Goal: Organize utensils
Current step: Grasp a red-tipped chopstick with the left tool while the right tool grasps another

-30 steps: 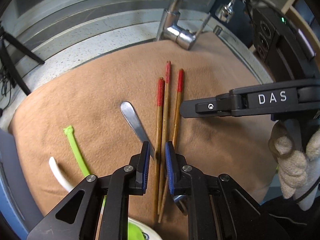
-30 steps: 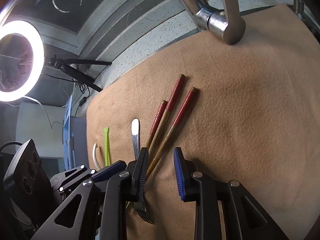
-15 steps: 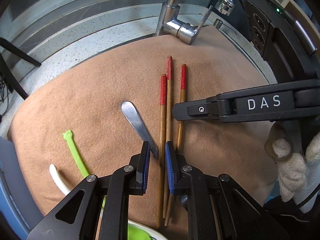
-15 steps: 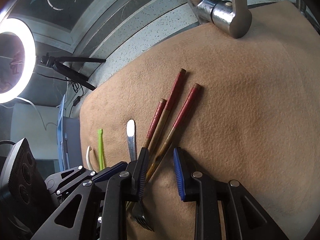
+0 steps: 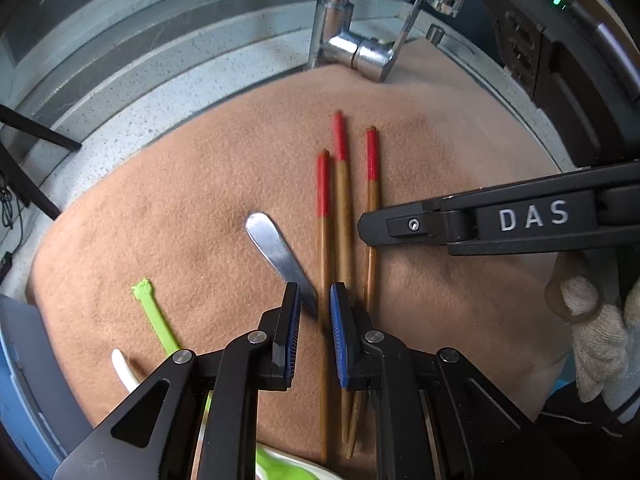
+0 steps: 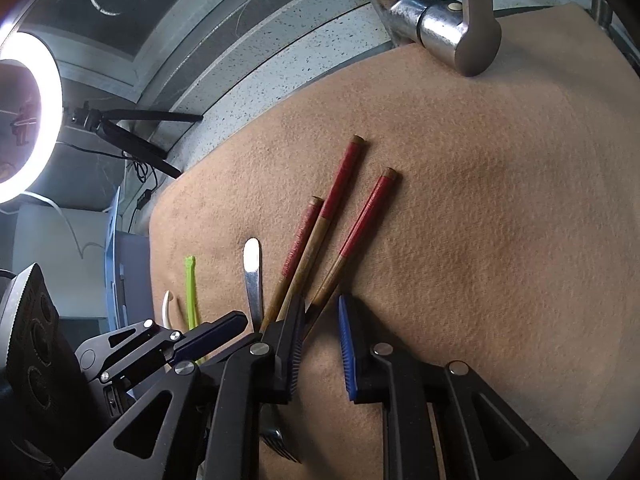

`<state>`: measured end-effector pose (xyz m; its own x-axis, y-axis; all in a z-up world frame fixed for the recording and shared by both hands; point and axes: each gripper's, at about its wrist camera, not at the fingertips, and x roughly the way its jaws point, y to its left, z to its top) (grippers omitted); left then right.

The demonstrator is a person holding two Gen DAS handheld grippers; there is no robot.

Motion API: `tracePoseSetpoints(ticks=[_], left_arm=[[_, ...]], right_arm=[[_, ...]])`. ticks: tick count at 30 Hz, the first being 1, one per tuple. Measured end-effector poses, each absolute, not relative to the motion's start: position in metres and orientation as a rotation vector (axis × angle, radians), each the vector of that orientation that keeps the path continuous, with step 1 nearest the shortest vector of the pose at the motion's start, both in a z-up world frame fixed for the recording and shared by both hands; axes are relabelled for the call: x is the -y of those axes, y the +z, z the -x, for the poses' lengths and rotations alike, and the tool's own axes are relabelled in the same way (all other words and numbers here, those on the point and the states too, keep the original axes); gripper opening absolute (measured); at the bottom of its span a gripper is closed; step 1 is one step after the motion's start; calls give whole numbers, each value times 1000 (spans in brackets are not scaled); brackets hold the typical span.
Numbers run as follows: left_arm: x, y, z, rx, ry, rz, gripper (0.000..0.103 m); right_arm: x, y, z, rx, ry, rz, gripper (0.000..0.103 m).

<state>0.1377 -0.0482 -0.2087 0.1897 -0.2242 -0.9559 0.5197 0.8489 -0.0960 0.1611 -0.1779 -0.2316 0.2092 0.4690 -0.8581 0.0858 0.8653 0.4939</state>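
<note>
Three wooden chopsticks with red ends point(image 5: 339, 208) point(image 6: 320, 240) lie side by side on a tan cloth point(image 5: 180, 208). A metal fork point(image 5: 276, 252) point(image 6: 253, 276) lies just left of them, handle pointing away. My left gripper point(image 5: 314, 320) is open a little, hovering over the leftmost chopstick and the fork's neck, holding nothing. My right gripper point(image 6: 320, 328) is open and empty above the near ends of the chopsticks; its finger point(image 5: 400, 226) reaches in from the right over the rightmost chopstick.
A green plastic utensil point(image 5: 154, 318) point(image 6: 190, 288) and a white one point(image 5: 122, 370) point(image 6: 166, 308) lie at the left of the cloth. A chrome faucet point(image 5: 352, 48) point(image 6: 448, 28) stands at the far edge. A ring light point(image 6: 24, 120) is at far left.
The left gripper drew back slightly, so the utensils sit farther ahead. The right gripper moved left, its finger now over the rightmost chopstick. Nothing was grasped.
</note>
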Motion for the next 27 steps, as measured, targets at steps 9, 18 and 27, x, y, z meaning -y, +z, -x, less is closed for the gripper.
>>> tracePoseSetpoints(ticks=[9,18,27], left_arm=[[52,-213,-146,-1267,-538,-255,10],[19,-210,-152,-1274,-517,-84,5],[3,-187,-152,-1200,-530,66,5]], right_arm=[[172,-231,-162,-1339,277,-455,14],[186,-230,-156,-1325,283,-550,12],[194,-203,-156,-1250,306,-599,8]])
